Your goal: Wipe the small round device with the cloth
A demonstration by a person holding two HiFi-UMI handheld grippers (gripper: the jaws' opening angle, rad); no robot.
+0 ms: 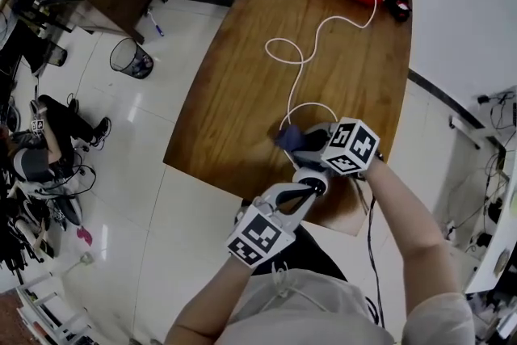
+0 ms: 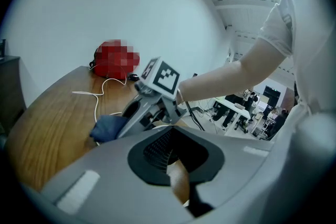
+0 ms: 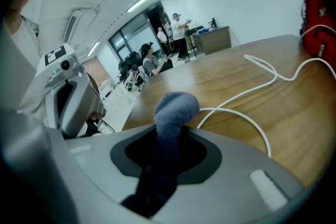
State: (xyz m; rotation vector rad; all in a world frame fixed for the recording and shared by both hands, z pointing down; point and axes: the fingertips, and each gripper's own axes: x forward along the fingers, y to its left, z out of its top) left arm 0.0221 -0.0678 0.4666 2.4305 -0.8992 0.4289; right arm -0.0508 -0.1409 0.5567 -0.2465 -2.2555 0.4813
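Our right gripper [image 3: 167,152] pinches the bunched blue-grey cloth [image 3: 176,107] over the brown wooden counter [image 1: 242,77]; our left gripper [image 2: 176,165], jaws pressed together, sits by the small white round device [image 1: 312,183] near the counter's edge; a hard wipe could shove it off or snag the thin white cable [image 1: 300,65].

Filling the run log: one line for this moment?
left gripper: shut, tip at round device | right gripper: shut on cloth | cloth: not on round device yet
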